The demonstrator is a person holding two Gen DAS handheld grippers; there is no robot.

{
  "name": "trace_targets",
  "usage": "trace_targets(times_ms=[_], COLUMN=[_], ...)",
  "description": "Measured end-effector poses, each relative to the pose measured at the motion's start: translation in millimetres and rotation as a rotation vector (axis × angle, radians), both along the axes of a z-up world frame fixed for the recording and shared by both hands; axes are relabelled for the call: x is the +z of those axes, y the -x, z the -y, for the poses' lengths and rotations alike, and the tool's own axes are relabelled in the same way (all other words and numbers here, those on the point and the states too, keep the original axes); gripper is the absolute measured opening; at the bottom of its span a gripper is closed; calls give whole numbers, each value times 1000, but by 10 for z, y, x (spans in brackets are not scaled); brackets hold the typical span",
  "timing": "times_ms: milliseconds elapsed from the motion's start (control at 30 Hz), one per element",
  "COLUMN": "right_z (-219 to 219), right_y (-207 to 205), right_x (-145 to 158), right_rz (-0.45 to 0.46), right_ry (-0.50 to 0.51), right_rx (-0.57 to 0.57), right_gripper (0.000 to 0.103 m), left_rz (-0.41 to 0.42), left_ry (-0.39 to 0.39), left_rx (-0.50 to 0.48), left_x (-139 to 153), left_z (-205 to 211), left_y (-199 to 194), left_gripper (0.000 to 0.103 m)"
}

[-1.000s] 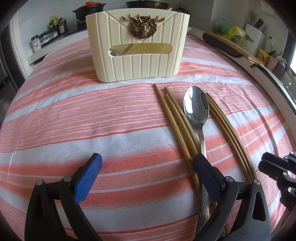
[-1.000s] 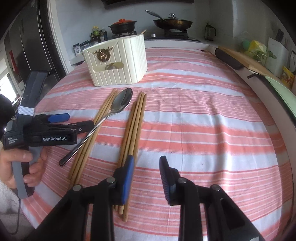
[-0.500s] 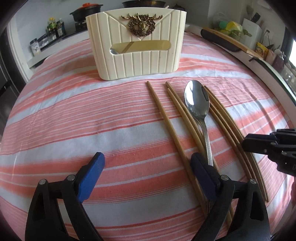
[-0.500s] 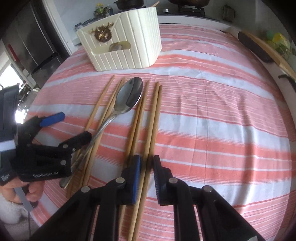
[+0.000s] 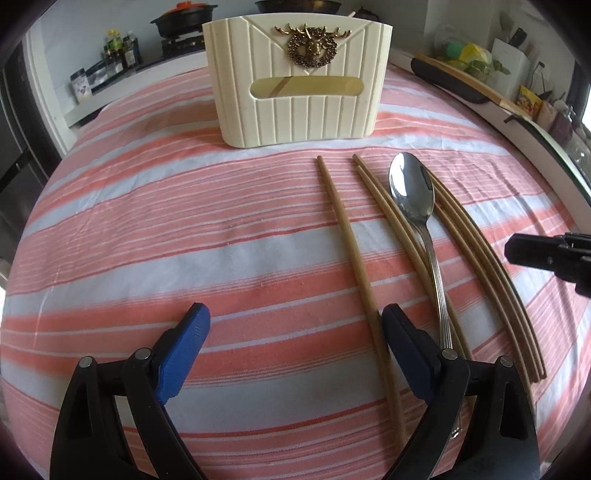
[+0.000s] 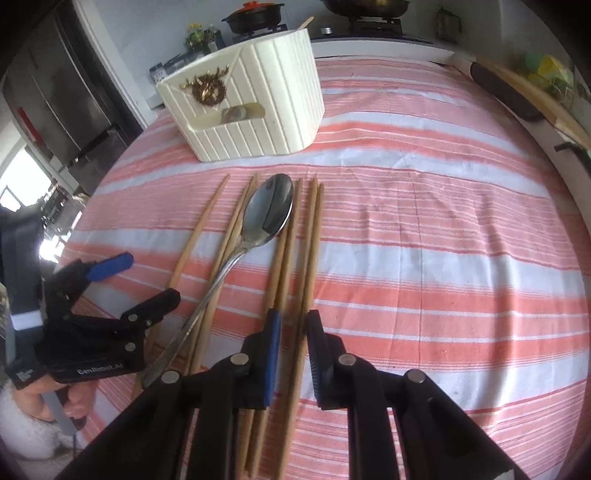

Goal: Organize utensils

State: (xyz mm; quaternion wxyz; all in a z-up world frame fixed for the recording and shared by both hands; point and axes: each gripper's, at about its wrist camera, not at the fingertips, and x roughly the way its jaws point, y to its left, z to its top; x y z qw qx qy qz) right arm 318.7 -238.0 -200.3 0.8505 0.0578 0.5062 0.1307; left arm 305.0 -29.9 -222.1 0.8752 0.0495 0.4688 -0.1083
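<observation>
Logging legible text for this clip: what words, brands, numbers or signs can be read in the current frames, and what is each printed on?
"GenRobot.AI": white print on the black body of the left hand-held gripper, seen from the right wrist camera.
Small white label lower on that same tool: too blurred to read.
Packets and bottles on the back counter: print too small to read.
The cream utensil holder bears a deer-head emblem, no text.

A salmon-and-white striped tablecloth point(image 5: 184, 236) covers the table. Behind it, on the stove, sits a black pot with an orange lid point(image 6: 255, 16) beside a dark frying pan point(image 6: 365, 5). Bottles and jars point(image 5: 118, 48) crowd the counter's left end. A steel fridge point(image 6: 55, 92) stands at far left.
</observation>
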Motion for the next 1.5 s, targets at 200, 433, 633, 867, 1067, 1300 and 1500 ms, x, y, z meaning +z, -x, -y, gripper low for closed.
trace_targets(times_ms=[200, 433, 633, 867, 1067, 1300, 1500], right_z=[37, 55, 271, 157, -34, -277, -430], right_y=[-173, -352, -387, -379, -510, -477, -189], right_x=[-120, -188, -163, -205, -161, -136, -181], right_rz=[-56, -107, -120, -125, -144, -106, 18], right_ry=[33, -31, -157, -52, 55, 242, 361], right_rx=[2, -13, -83, -25, 44, 113, 130], right_gripper=[15, 14, 17, 14, 14, 14, 13], left_rz=[14, 8, 18, 23, 15, 10, 26], left_ry=[-11, -15, -10, -16, -28, -25, -17], left_rx=[-2, -1, 6, 12, 27, 8, -17], left_x=[-10, -7, -20, -25, -24, 11, 46], left_z=[8, -13, -70, -47, -27, 19, 95], left_y=[14, 15, 41, 33, 8, 86, 116], left_gripper=[96, 96, 98, 99, 99, 84, 56])
